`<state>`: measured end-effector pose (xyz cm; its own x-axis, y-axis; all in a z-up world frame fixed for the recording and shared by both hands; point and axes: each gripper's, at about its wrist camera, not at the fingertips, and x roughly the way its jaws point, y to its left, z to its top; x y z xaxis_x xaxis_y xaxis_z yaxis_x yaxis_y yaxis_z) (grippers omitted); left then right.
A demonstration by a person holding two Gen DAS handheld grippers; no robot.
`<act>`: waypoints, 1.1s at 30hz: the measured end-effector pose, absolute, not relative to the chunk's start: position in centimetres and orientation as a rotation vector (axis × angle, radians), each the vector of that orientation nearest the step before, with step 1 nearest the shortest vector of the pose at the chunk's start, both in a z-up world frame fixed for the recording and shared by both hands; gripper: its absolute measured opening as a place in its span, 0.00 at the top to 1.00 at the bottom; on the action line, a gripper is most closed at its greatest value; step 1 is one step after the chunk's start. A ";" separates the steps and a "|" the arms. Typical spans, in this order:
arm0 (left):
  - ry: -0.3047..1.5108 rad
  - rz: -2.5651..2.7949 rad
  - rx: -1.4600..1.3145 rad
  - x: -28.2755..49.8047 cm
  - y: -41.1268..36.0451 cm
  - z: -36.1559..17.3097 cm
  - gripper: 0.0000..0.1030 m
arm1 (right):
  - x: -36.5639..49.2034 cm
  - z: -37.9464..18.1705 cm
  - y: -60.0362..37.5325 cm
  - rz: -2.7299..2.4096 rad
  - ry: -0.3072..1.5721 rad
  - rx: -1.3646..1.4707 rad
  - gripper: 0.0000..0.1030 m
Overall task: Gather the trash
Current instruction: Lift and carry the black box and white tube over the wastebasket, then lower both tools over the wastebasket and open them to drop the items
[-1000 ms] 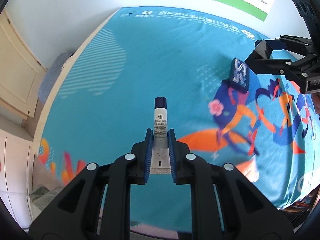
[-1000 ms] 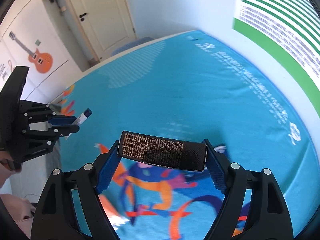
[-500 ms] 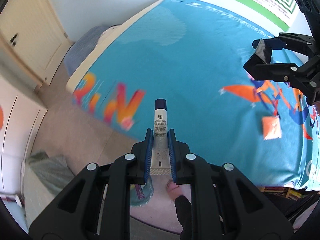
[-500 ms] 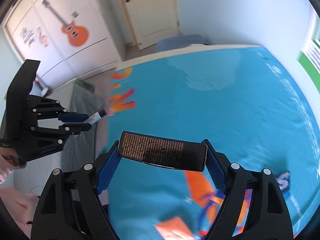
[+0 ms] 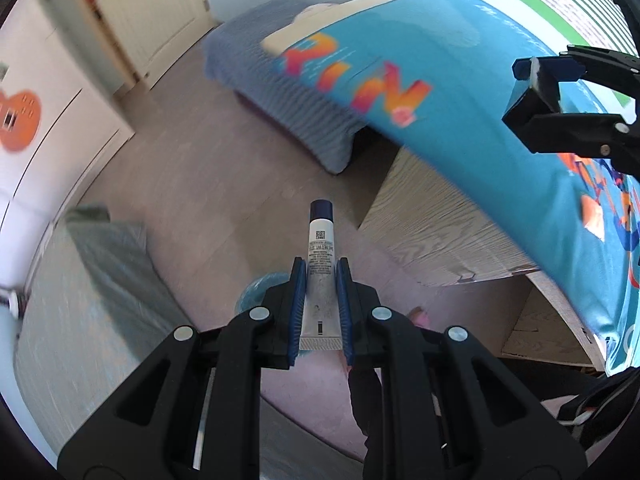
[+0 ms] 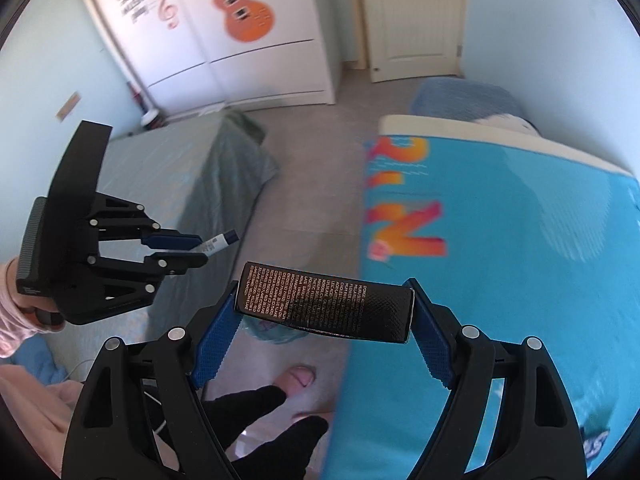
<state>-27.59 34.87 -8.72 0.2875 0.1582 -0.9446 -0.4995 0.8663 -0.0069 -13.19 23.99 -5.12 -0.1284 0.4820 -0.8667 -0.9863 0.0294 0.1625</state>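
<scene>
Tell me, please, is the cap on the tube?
On: a dark blue cap closes the white tube clamped in the left gripper.

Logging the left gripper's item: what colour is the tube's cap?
Dark navy blue, on a white tube held by the left gripper; clearest in the left wrist view.

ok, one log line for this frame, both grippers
left gripper: shut on white tube | right gripper: shut on black box | teal bin bag below, on floor

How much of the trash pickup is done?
Picked up: left gripper clamps the white tube, right gripper clamps the black box. Both are off the blue bed. Left: dropping them, probably into the blue-lined bin below.
</scene>
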 end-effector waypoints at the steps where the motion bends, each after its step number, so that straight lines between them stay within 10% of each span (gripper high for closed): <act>1: 1.206 0.463 -0.343 -28.4 35.2 -9.0 0.86 | -13.9 -5.2 24.5 1.477 0.965 -0.720 0.23; 33: 1.276 0.620 -0.622 -39.7 41.2 -17.6 0.87 | -28.5 -12.0 34.9 1.707 1.070 -0.997 0.23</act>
<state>-39.70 41.17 -17.63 0.1798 0.0767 -0.9807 -0.7241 0.6852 -0.0792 -28.48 34.92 -11.98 -0.3070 0.2484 -0.9187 -0.9351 -0.2581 0.2427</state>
